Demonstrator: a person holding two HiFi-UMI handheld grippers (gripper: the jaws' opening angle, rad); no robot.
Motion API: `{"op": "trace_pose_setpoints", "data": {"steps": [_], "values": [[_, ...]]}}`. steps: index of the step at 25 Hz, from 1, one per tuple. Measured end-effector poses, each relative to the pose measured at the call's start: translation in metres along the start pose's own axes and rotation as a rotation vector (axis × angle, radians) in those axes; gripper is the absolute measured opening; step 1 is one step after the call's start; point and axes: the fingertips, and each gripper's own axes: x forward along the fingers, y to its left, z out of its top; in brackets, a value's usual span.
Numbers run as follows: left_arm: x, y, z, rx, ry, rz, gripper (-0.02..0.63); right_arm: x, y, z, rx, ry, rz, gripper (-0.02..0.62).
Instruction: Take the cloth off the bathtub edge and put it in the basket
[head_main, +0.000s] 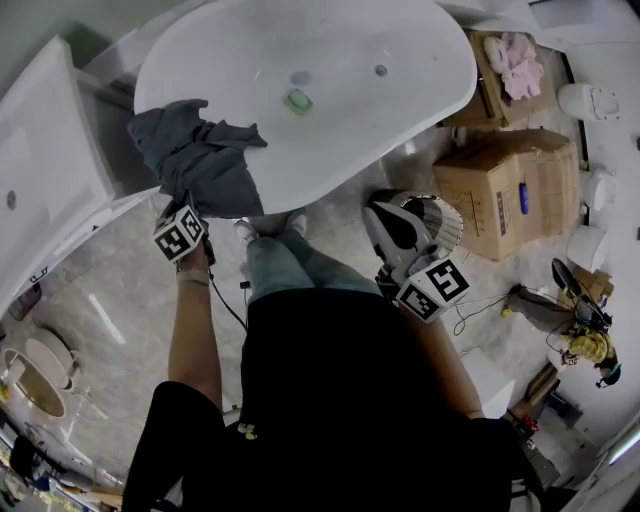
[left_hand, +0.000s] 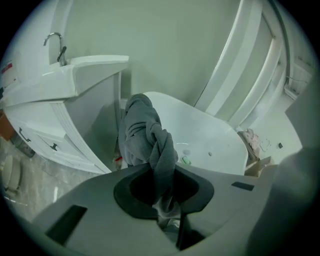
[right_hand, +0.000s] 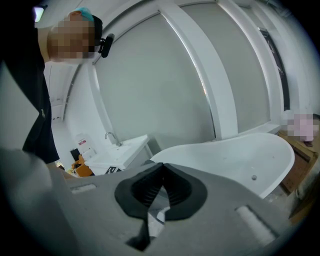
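The left gripper (left_hand: 161, 172) pinched a fold of the grey cloth (head_main: 195, 155), which lay draped over the bathtub (head_main: 400, 130) edge. The right gripper (right_hand: 161, 170) was closed and empty. A pinch that thin might slip during lifting.

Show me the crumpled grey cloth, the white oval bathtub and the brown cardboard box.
crumpled grey cloth (head_main: 200, 160): head view, its bunched middle.
white oval bathtub (head_main: 380, 125): head view, bare inner wall.
brown cardboard box (head_main: 490, 180): head view, top flap.
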Motion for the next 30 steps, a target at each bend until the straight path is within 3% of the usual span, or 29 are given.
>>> {"op": "trace_pose_setpoints", "data": {"steps": [13,21,30], "values": [[-0.092,-0.050,0.046,0.061,-0.098,-0.123,0.069,-0.008,0.015,0.042,0.016,-0.111,0.059,-0.003],[-0.168,-0.097,0.083,0.100,-0.202,-0.188,0.069,-0.021,0.027,0.066,-0.006,-0.176,0.090,-0.003],[-0.238,-0.143,0.130,0.202,-0.302,-0.298,0.069,-0.042,0.037,0.078,0.000,-0.248,0.046,-0.003]]}}
